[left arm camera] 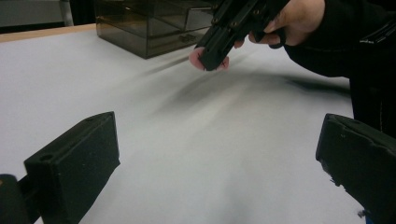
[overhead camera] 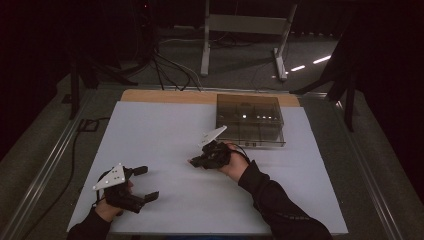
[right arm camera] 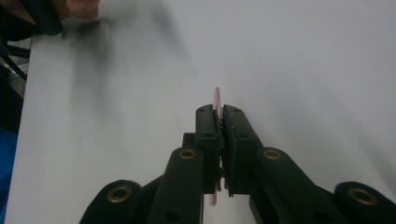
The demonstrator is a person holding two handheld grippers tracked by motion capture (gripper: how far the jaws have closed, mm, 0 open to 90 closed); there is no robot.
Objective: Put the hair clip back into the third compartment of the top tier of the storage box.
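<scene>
A thin pink disc [right arm camera: 216, 99] is gripped edge-on between the closed jaws of the right gripper [overhead camera: 199, 161], held over the white table [overhead camera: 165, 130]. The smoky drawer box [overhead camera: 250, 120] is seen just beyond it, nearer this hand; the left gripper [overhead camera: 146, 183] is held open and empty, well apart

The left gripper [overhead camera: 145, 183] sits at about seven o'clock in the high view, held low by the left hand [overhead camera: 111, 202], whose forearm enters from the bottom edge. Its two black jaws stand wide apart, pointing toward three o'clock, with nothing between them; the grey plate on top tilts toward the camera.

The right gripper [overhead camera: 194, 162] sits near the centre, gripped by the right hand [overhead camera: 234, 162]. The dark-sleeved right forearm [overhead camera: 280, 205] runs in from five o'clock. Its jaws point toward nine o'clock and are pressed together, pinching a thin pink disc [right arm camera: 216, 99] edge-on between them.
</scene>
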